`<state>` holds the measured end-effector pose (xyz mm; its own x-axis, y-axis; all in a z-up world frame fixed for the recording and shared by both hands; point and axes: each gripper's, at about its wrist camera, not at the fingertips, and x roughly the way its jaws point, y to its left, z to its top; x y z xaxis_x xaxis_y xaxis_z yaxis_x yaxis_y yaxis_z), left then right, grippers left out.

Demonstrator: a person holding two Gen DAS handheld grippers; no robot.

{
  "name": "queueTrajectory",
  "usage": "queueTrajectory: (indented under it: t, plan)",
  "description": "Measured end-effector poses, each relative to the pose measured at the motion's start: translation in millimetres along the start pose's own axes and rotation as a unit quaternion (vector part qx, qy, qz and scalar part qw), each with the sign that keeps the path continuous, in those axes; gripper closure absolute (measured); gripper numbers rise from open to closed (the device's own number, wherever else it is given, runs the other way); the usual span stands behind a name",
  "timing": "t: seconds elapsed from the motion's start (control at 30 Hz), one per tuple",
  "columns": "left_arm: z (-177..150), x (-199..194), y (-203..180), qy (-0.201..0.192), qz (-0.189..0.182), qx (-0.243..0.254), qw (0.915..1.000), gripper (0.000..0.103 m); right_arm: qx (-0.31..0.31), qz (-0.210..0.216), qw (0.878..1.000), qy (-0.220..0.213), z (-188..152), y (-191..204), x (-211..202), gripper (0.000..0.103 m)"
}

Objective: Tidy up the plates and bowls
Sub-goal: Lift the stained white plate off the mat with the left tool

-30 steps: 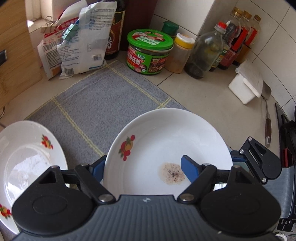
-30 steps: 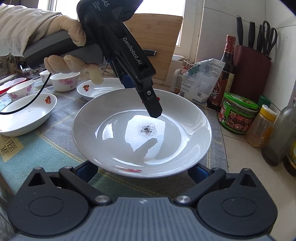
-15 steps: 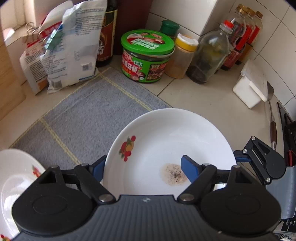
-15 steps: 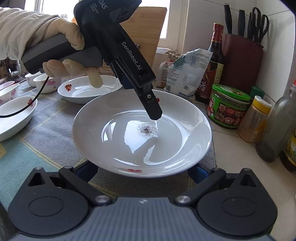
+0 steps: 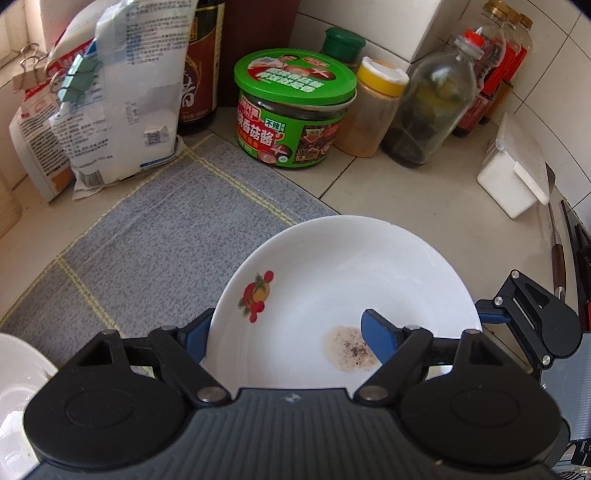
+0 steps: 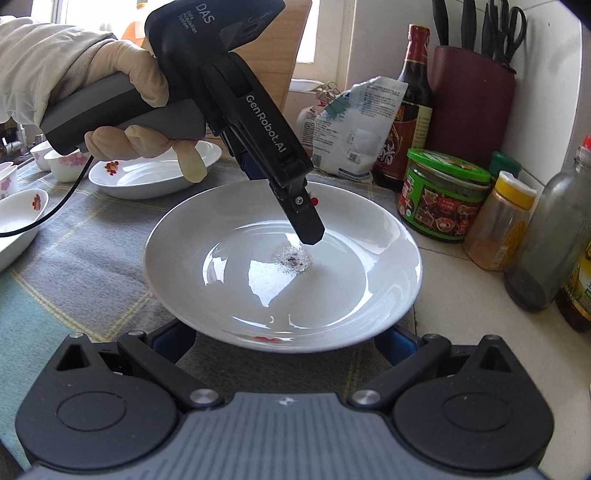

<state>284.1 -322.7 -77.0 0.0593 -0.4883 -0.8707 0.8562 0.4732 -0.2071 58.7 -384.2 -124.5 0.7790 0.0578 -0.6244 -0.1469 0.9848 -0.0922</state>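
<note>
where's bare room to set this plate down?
Bare grey mat between the held plate and flour bags; bare tile before the white box. Crowded: green tub and bottles at the wall.

Both views are brightly lit by daylight, which enters through the overexposed window [image 6: 317,31] behind the counter in the right wrist view. Strong glare is thrown across the glossy shallow white plate [image 6: 284,295], where a dark shadow of the black left gripper [image 6: 310,236] is also cast. Straight lines are bent by fisheye distortion toward the edges, and the corners are darkened by vignetting. The glazed white wall tiles [image 5: 554,55] are slightly washed out.
</note>
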Motion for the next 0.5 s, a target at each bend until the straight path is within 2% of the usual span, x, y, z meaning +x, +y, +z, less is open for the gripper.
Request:
queueTrajectory:
  t: [0.5]
  plan:
    - [5.9, 10.9, 1.4, 0.004, 0.000, 0.005, 1.0000, 0.021, 0.011, -0.001, 1.000, 0.009, -1.6, -2.5, 5.8, 0.000]
